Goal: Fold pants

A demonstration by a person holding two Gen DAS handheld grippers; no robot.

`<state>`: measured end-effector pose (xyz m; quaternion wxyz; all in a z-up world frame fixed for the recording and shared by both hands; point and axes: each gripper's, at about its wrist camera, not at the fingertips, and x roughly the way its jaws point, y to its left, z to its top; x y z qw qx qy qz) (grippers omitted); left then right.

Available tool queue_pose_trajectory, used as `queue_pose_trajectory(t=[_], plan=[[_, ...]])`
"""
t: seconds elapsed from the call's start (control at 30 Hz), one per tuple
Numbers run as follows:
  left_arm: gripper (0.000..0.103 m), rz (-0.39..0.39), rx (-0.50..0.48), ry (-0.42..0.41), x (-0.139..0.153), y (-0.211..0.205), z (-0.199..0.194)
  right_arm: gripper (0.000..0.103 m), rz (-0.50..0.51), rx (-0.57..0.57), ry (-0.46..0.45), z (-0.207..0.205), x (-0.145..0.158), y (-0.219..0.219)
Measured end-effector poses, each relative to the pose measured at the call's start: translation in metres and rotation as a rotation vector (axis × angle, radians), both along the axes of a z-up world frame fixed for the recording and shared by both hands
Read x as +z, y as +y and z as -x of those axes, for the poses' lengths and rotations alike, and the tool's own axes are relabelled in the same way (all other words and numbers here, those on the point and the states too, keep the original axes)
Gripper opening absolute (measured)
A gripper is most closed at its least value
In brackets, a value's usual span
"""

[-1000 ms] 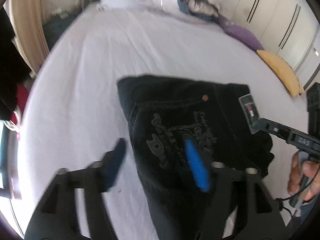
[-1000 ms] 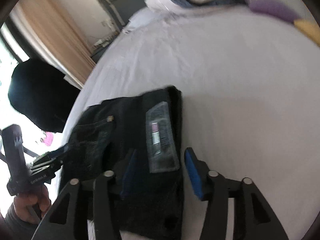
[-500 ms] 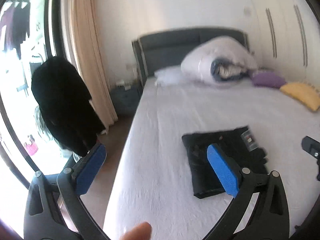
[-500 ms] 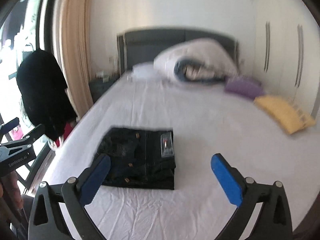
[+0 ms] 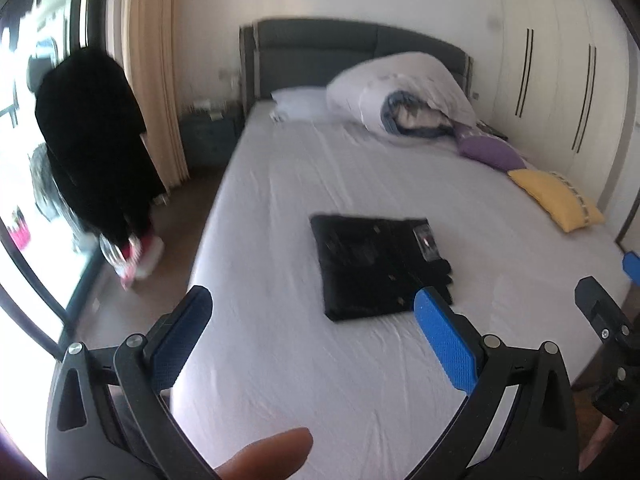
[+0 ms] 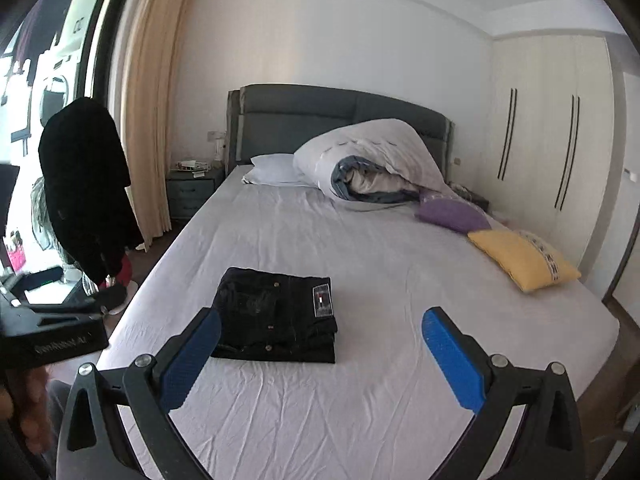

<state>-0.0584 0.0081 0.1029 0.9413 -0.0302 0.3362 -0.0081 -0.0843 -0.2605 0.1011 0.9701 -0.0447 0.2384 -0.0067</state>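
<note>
Both grippers, left gripper and right gripper, have pulled back, fingers released; folded pants lie on the bed near 2 cushions.

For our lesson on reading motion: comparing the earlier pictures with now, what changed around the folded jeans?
Both grippers, left gripper and right gripper, pulled up and back from the folded black jeans and opened wide, empty. The jeans stayed folded on the bed; the pillows did not move.
</note>
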Motion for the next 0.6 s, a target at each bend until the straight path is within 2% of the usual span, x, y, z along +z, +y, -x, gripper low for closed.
queue_pose_trajectory(t=[0.13,0.4,0.6], plan=[[0.103,0.018,-0.015,0.035,-0.011,-0.005,-0.001,0.103,-0.019,-0.035,0.031,0.001,-0.004,-0.001],[0.103,0.030,-0.032,0.074,-0.042,-0.007,-0.038,0.103,-0.033,-0.044,0.090,-0.006,-0.014,-0.001],[0.103,0.027,-0.031,0.093,-0.051,-0.005,-0.049,0.103,-0.035,-0.039,0.118,-0.011,-0.020,0.001]])
